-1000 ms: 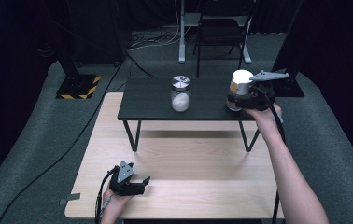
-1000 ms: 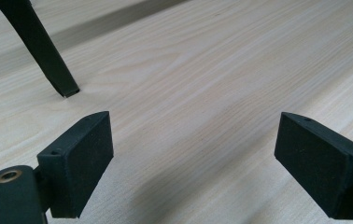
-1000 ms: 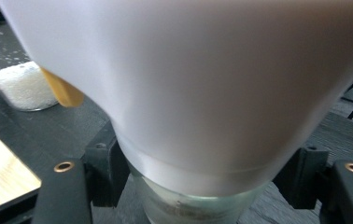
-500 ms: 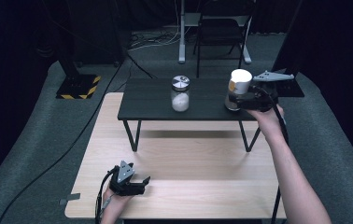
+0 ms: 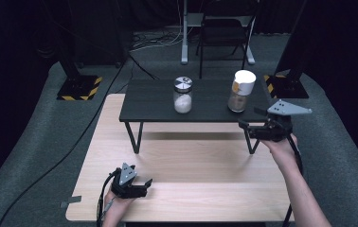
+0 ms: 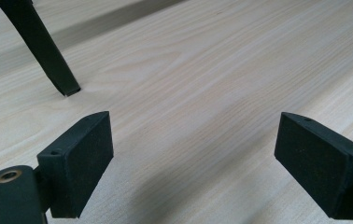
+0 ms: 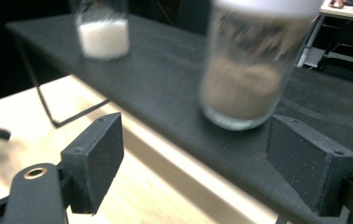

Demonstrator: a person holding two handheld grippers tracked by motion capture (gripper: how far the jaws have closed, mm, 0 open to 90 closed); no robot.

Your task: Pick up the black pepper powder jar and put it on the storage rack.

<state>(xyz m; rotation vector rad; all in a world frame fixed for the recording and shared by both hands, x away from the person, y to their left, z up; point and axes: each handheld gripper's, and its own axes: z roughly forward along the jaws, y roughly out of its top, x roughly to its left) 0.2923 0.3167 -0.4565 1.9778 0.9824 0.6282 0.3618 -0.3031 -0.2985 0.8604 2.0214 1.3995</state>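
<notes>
Right gripper (image 5: pixel 252 118) agape, level, just before brown-filled jar (image 5: pixel 240 91).

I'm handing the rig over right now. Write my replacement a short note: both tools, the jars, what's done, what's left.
Right tool: open, empty, just off the black table's front edge, facing the white-lidded jar.
Left tool: open, empty, low over the wooden table.
Jars: white-lidded jar of brownish contents stands upright on the black table, right side; metal-lidded jar of white powder stands mid-table.
Done: white-lidded jar set down, released.
Left: unclear; likely the metal-lidded jar next.
</notes>
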